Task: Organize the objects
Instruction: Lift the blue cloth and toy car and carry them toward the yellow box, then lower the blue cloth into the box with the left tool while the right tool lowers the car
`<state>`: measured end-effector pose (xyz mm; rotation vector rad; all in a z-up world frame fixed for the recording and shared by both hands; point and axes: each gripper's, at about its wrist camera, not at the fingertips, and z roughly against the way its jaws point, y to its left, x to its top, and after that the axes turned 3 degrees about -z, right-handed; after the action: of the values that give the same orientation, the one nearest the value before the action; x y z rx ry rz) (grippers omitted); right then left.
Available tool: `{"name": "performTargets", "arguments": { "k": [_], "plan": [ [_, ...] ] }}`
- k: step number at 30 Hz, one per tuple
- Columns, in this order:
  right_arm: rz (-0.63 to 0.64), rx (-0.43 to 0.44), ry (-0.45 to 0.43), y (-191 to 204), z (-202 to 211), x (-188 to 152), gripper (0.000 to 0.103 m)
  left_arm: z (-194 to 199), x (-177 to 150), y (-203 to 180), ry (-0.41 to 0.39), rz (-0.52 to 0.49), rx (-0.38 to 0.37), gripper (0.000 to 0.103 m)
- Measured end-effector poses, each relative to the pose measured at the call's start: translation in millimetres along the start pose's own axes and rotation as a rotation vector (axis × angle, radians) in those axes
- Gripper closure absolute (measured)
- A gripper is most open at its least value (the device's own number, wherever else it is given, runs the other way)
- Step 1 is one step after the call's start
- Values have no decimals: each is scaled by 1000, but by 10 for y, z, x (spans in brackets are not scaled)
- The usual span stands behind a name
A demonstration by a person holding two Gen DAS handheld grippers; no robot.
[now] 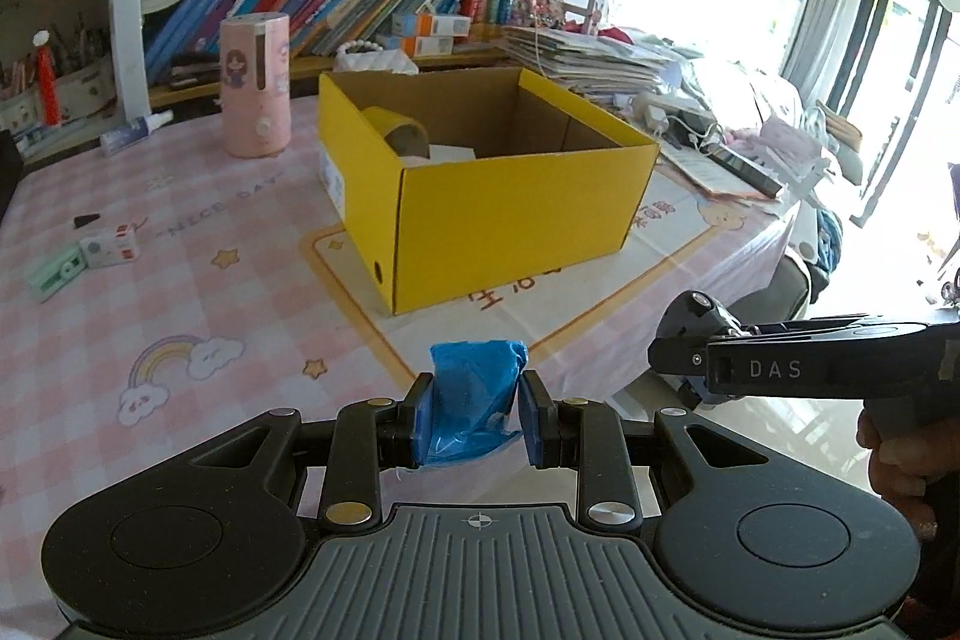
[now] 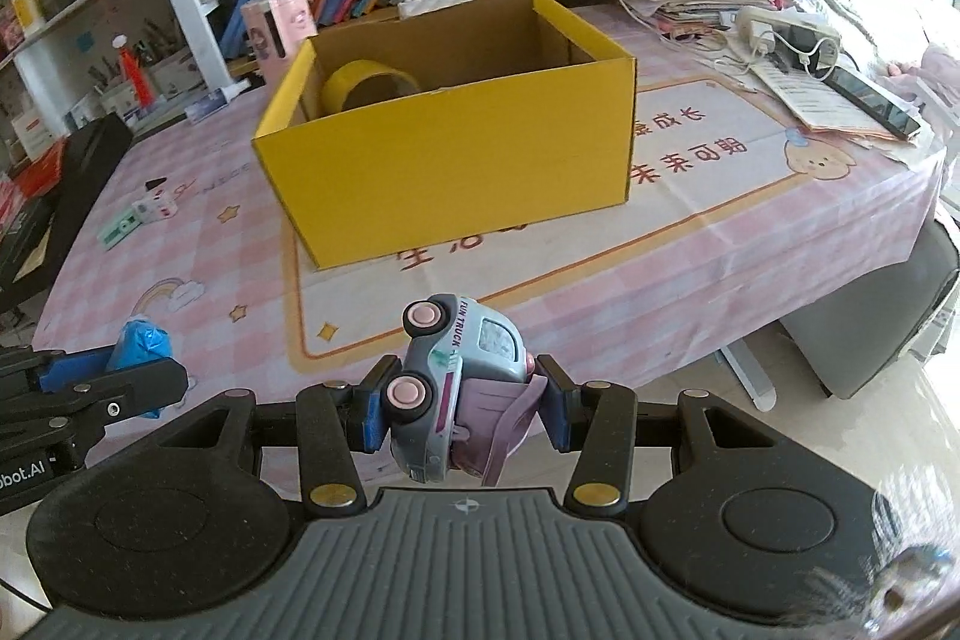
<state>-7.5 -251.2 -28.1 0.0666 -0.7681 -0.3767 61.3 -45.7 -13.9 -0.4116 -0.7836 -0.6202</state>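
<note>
Left wrist view
- left gripper: pinching a crumpled blue plastic bundle between its blue pads, carried clear above the tabletop.
- where the box lies: the open yellow box sits dead ahead and beyond the bundle, its near corner turned toward this gripper.
- box contents: a yellow tape roll leans in the far-left corner with a white item beside it; the right half looks free.
- neighbour: the right gripper comes in from the right edge, a hand behind it.

Right wrist view
- right gripper: clamped on a pale blue toy car with pink wheels, tipped on its side, held up off the tabletop.
- where the box lies: the yellow box lies straight ahead, long side running across the view, open top facing up.
- which is nearer: both grippers seem about level short of the box; the left one, with its blue bundle, shows at lower left.
- what the move needs, I'd judge: carry forward over the near wall, then release inside.
</note>
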Motion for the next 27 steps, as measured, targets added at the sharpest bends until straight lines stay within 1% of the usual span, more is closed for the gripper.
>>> {"name": "performTargets", "arguments": {
  "k": [7, 12, 16, 21, 24, 27],
  "plan": [
    [0, -7, -10, -108, -101, 185, 58, -143, 201, -47, -28, -16, 5, 76],
    [6, -7, -52, -196, -156, 421, 58, -258, 440, -61, -67, -22, 8, 76],
    [16, 1, -119, -276, -170, 703, 58, -359, 714, -94, -116, -31, 10, 76],
    [47, 27, -208, -350, -208, 1143, 58, -537, 1086, -135, -179, -36, 29, 76],
    [83, 41, -246, -392, -290, 1390, 58, -683, 1241, -157, -187, -36, 48, 76],
    [131, 55, -256, -425, -439, 1601, 58, -873, 1342, -170, -171, -31, 72, 76]
  ]
}}
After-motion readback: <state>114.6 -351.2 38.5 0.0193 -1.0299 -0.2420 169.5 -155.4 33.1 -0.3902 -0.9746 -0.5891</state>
